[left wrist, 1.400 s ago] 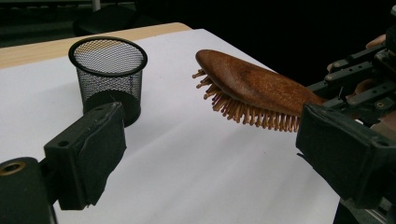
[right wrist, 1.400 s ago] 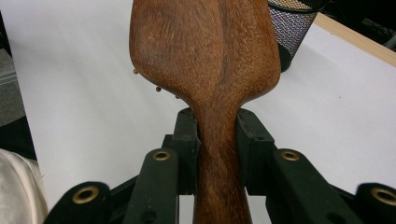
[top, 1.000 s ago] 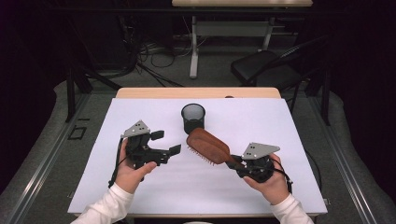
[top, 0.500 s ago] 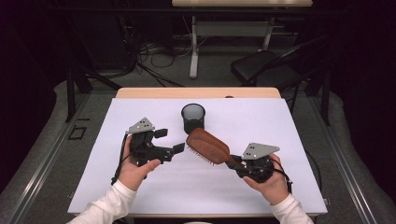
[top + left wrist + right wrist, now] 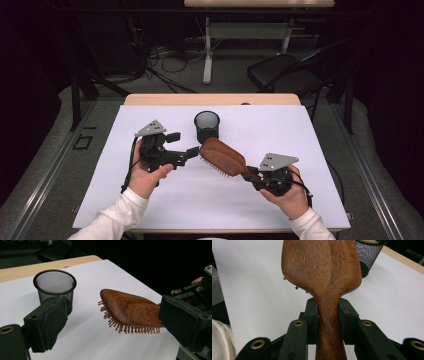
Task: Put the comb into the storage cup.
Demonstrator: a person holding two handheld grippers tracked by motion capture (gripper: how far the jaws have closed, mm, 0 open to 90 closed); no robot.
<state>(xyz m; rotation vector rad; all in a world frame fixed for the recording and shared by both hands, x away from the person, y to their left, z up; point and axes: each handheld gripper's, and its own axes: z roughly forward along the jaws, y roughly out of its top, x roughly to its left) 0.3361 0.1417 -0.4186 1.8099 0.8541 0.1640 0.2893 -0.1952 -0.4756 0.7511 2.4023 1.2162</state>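
Note:
My right gripper [image 5: 253, 175] is shut on the handle of a brown wooden hairbrush [image 5: 222, 156] and holds it off the white-covered table, head pointing left, bristles down. In the right gripper view the two jaws clamp the brush handle [image 5: 329, 322] from both sides, with my right gripper [image 5: 329, 312] pointing along the brush back. My left gripper [image 5: 184, 144] stands open just left of the brush tip. In the left gripper view the brush head [image 5: 130, 308] floats in front of the wide-apart jaws of my left gripper [image 5: 115, 311], untouched by the pads [image 5: 53, 320].
A black mesh cup [image 5: 206, 126] stands upright on the white sheet [image 5: 300, 135] behind the brush, and is at the upper left as the mesh cup [image 5: 55, 287] in the left gripper view. A wooden table edge [image 5: 210, 99] runs along the back. A black chair [image 5: 285, 75] and cables lie beyond.
My left gripper has edged to the right and slightly away, closer to the brush tip. The right gripper and the brush have stayed put.

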